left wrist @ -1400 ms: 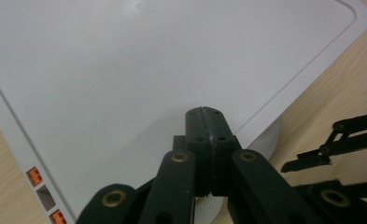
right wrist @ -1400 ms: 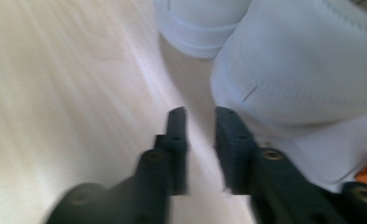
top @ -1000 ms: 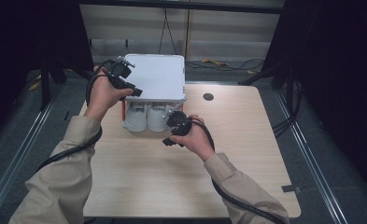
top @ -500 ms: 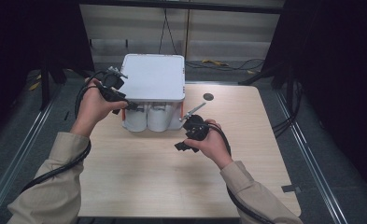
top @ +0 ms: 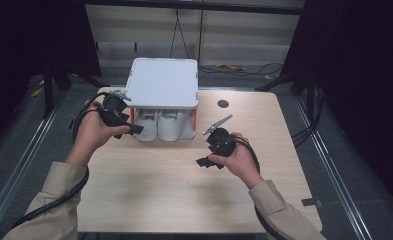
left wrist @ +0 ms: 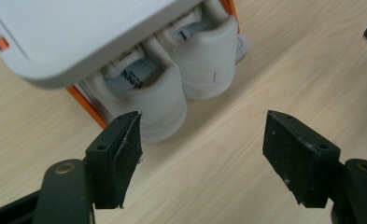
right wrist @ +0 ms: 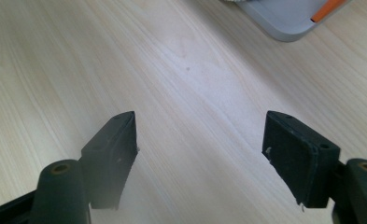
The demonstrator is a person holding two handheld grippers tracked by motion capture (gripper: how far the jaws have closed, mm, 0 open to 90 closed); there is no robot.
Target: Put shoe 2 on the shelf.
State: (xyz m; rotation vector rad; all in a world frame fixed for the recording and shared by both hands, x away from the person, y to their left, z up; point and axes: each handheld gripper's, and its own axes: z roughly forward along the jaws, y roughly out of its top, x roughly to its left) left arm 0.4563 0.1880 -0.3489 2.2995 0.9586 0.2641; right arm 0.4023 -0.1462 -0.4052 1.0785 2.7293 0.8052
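A pair of white shoes (top: 166, 125) stands heels toward me under a white flat lid (top: 164, 82) carried on orange posts (top: 132, 116). My left gripper (top: 129, 131) hovers at the stand's left front corner. Its jaws have just been opening and now stand wide apart with nothing between them. In the left gripper view this gripper (left wrist: 202, 119) points at the shoe heels (left wrist: 172, 88) below the lid (left wrist: 69, 32). My right gripper (top: 206, 162) is off to the right of the shoes, over bare wood. Its jaws (right wrist: 200, 119) have just been opening too and hold nothing.
The light wooden table (top: 184, 195) has a small dark round hole (top: 223, 104) behind the right hand. Black cables trail from both grippers along the sleeves. A lid corner (right wrist: 288, 18) with an orange post shows at the top right of the right gripper view.
Both hands have drawn away from the shoe stand: the left toward me beside its left corner, the right out to the right. Both pairs of jaws have opened wider.
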